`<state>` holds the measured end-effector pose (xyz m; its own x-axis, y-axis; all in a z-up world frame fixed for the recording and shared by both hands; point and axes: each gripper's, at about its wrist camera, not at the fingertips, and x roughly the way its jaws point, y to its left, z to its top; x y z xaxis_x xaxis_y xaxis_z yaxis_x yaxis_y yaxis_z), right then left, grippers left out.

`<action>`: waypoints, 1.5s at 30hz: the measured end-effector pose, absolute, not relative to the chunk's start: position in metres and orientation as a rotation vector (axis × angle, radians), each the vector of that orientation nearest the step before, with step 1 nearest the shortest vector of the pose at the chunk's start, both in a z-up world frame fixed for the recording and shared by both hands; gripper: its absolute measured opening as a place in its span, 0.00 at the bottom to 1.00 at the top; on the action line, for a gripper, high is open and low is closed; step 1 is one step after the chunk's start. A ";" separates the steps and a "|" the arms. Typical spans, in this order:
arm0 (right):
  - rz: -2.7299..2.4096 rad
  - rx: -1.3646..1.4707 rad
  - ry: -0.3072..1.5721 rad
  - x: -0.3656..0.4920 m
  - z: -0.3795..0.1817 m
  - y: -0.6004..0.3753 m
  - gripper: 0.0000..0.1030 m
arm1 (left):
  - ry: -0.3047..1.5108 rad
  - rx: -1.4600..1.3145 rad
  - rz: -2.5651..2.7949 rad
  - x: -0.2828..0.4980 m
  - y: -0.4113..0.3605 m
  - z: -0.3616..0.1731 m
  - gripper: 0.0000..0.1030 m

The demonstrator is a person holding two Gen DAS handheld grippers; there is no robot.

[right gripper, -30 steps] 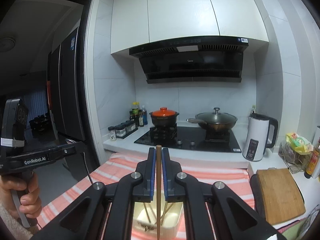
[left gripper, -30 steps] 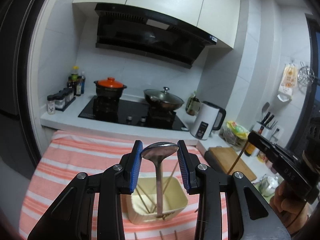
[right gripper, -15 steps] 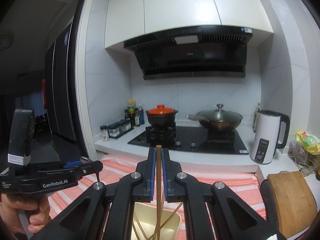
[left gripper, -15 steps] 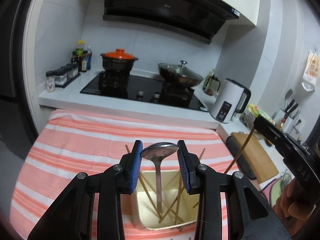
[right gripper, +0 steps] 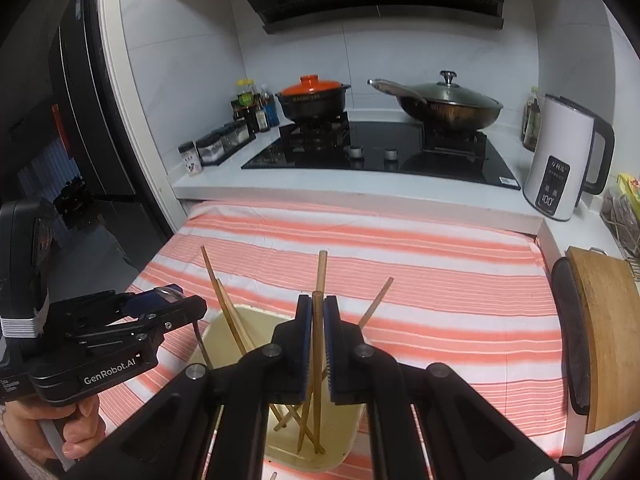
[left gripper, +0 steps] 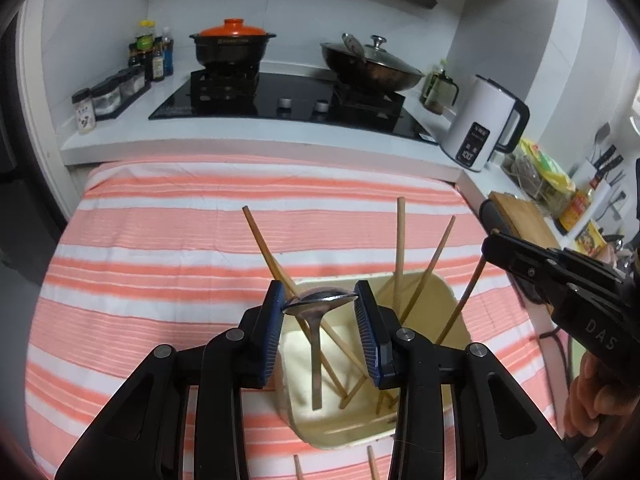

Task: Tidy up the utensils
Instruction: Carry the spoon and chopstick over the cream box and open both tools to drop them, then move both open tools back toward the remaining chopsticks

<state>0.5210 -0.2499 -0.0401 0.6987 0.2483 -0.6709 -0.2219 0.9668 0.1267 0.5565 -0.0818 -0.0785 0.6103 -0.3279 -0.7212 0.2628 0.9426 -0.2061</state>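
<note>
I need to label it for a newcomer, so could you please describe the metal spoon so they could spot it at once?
Find the pink-and-white striped cloth in front of the stove, then the cream bin standing on it. The spoon stands handle-down in that bin, its bowl clamped in the left gripper. It is the only shiny metal piece among wooden chopsticks.

Left gripper fingers apart, right gripper fingers pinched.
</note>
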 end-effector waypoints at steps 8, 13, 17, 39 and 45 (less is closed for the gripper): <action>0.259 0.087 0.743 0.518 -0.034 -0.254 0.37 | 0.835 -0.092 -0.363 0.545 -0.076 -0.068 0.56; 0.260 0.074 0.684 0.492 -0.014 -0.255 0.39 | 0.804 -0.046 -0.379 0.519 -0.067 -0.048 0.58; 0.268 0.033 0.626 0.459 0.003 -0.256 0.41 | 0.792 -0.006 -0.387 0.486 -0.057 -0.042 0.60; 0.134 -0.152 0.711 0.269 -0.142 -0.268 0.44 | 0.900 -0.051 -0.275 0.301 -0.009 -0.191 0.65; 0.083 -0.135 0.770 0.230 -0.185 -0.274 0.44 | 0.898 -0.063 -0.266 0.275 -0.012 -0.209 0.65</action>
<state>0.2302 -0.2738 -0.1851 0.7151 0.0255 -0.6985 -0.1239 0.9881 -0.0908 0.2749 -0.0122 -0.2091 0.5930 -0.2547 -0.7639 0.2024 0.9653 -0.1647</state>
